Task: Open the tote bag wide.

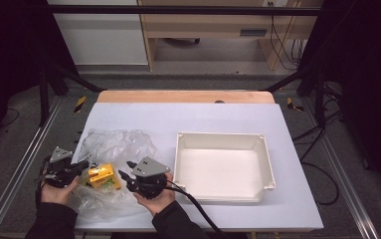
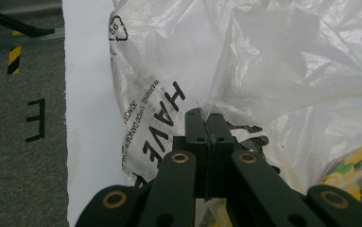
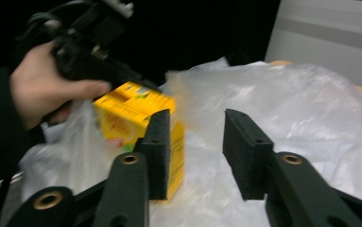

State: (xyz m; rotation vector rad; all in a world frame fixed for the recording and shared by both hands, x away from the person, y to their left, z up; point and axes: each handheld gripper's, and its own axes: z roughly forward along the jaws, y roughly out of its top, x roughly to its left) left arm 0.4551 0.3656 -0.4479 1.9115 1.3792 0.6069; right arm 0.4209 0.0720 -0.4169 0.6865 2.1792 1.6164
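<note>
A crumpled clear plastic bag [image 1: 118, 147] lies on the white table at the front left, with a yellow box [image 1: 102, 176] among its folds. My left gripper [image 1: 81, 167] is at the bag's left edge. In the left gripper view its jaws [image 2: 206, 118] are pressed together with a thin fold of the bag [image 2: 263, 71] pinched between them. My right gripper [image 1: 125, 175] sits just right of the box. In the right gripper view it [image 3: 197, 142] stands open over the bag [image 3: 287, 94], the yellow box [image 3: 126, 113] lying behind its left jaw, with no object held between the pads.
An empty white plastic tray [image 1: 218, 134] stands right of centre on the white table cover [image 1: 188, 117]. The table's left edge and grey floor [image 2: 22, 142] lie close to the left gripper. A hand [image 3: 41, 85] holding the other gripper is beyond the box.
</note>
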